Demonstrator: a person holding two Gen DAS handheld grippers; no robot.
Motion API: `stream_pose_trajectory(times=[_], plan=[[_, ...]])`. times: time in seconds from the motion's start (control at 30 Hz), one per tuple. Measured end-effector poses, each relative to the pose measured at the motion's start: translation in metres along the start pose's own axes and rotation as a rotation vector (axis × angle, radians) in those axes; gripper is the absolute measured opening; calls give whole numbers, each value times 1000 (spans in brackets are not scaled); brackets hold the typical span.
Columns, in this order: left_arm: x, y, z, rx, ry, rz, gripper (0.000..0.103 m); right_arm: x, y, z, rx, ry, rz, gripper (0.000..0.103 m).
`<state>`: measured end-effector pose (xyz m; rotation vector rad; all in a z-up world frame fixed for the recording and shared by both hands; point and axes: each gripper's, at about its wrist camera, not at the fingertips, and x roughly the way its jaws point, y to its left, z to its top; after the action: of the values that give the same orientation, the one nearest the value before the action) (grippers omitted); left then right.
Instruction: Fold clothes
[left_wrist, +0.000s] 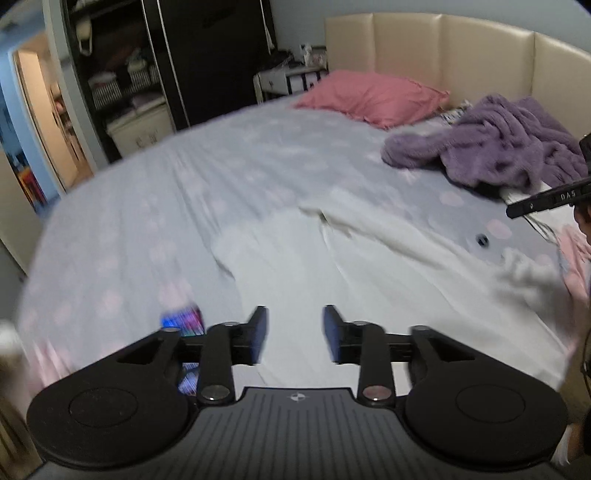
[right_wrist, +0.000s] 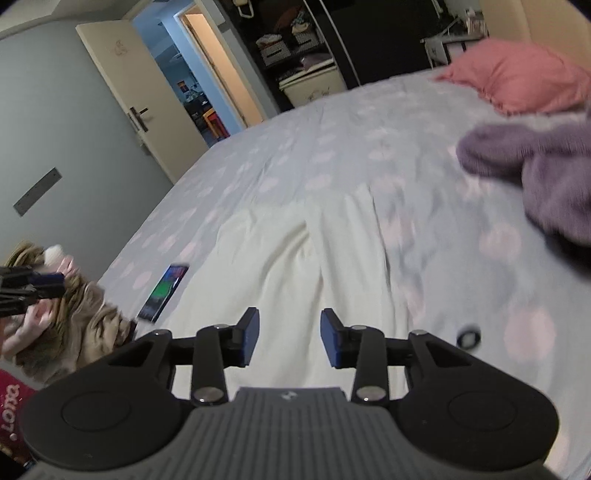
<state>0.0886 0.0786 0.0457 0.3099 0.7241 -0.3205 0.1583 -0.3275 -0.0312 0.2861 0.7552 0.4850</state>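
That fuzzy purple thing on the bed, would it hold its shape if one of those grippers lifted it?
Probably not: the purple garment lies slumped in soft folds, so it would likely droop. Its fluffy pile suggests easy grip, hardly slippery. It looks bulky, perhaps heavier than the flat white cloth.

The bed sheet (right_wrist: 295, 155) is pale grey-blue with soft pink dots. A cream-white garment (right_wrist: 280, 266) lies plain on it, the pillow (left_wrist: 369, 94) is salmon pink, the fuzzy blanket (left_wrist: 509, 147) is lilac (darker in its folds), and the fingers (right_wrist: 248, 338) carry blue pads.
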Motion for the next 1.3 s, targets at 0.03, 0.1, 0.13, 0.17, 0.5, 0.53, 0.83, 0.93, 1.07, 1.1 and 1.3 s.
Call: stream_pose_trajectory(times=[0.03,0.1,0.13,0.17,0.5,0.53,0.83,0.93,1.07,1.1,1.3], plan=[[3,6,12,-14,-12,10,53,6,2,12,-4,-1,-12,46],[14,23,34,-80,-30,22,57,19,6,35,-22,2,-37,47],[28,33,41,-130,-23,17,57,28,9,47,-55,11,-56,47],[41,44,49,-181,-16,13,58,37,13,59,-87,20,-75,47],[204,116,27,-420,77,-38,60,167,-18,111,-137,120,-177,54],[219,120,22,-425,95,-55,60,180,-22,112,-131,127,-182,54],[299,156,11,-490,167,-71,59,266,-55,133,-100,126,-187,45],[313,162,10,-506,168,-83,59,285,-57,134,-142,170,-175,36],[327,163,7,-520,168,-103,59,304,-50,127,-233,187,-211,36],[332,163,7,-516,172,-109,59,308,-49,125,-246,181,-229,37],[346,146,2,-491,188,-123,59,330,-55,114,-270,223,-285,23]])
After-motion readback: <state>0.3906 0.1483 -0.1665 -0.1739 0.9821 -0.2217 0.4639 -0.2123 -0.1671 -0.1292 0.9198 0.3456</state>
